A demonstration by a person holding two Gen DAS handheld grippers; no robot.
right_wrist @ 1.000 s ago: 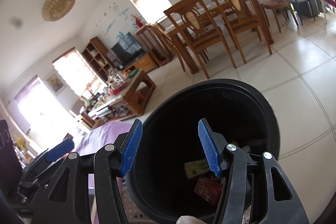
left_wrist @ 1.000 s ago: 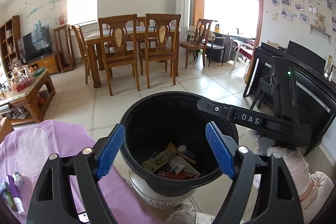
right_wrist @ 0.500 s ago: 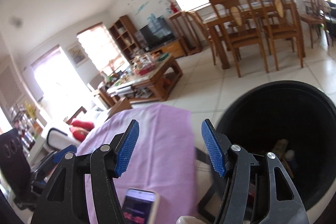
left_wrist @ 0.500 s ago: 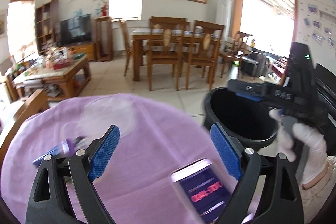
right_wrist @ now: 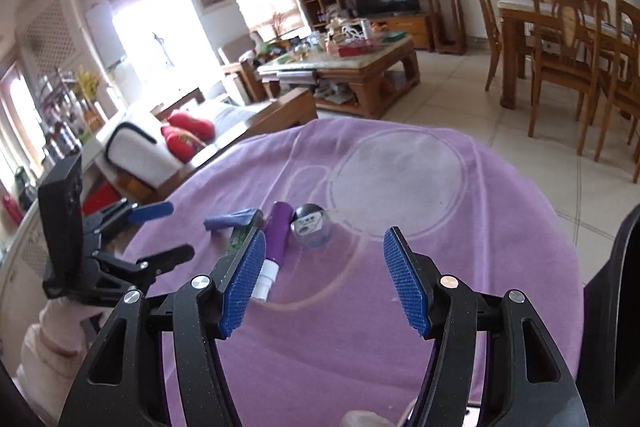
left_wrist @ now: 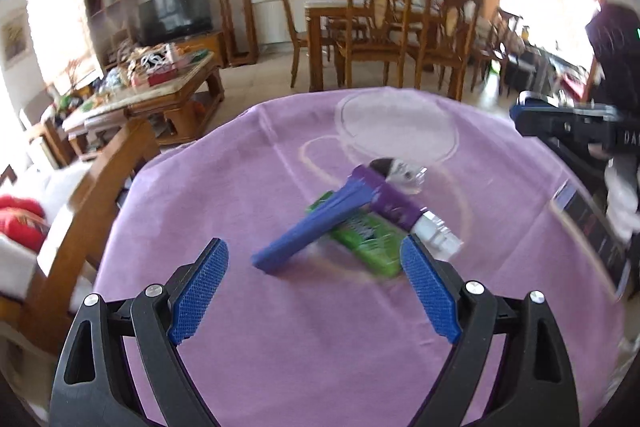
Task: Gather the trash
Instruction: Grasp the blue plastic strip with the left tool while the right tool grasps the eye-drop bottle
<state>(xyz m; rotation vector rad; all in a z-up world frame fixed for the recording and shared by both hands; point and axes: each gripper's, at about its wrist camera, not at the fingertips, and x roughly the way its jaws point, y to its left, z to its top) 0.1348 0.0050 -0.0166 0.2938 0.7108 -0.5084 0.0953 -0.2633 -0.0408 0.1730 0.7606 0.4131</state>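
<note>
A small heap of trash lies on the purple tablecloth [left_wrist: 320, 347]: a blue wrapper [left_wrist: 316, 223], a green packet [left_wrist: 368, 239], a purple tube with a white cap [left_wrist: 394, 201] and a small round clear bottle [left_wrist: 396, 169]. My left gripper [left_wrist: 316, 285] is open and empty just short of the heap. My right gripper [right_wrist: 326, 281] is open and empty, nearer than the tube [right_wrist: 278, 233], the bottle [right_wrist: 312, 225], the wrapper [right_wrist: 230, 221] and the packet [right_wrist: 239, 237]. The left gripper also shows in the right wrist view [right_wrist: 158, 231].
A phone [left_wrist: 588, 227] lies at the cloth's right edge. The black bin's rim [right_wrist: 616, 287] shows at the right. A wooden chair back [left_wrist: 92, 187] stands left of the table. A coffee table [right_wrist: 352, 67], dining chairs [right_wrist: 560, 39] and tiled floor lie beyond.
Both grippers have swung left from above the black bin to over the purple table. The trash heap has come into view in front of them. Both stay open and empty.
</note>
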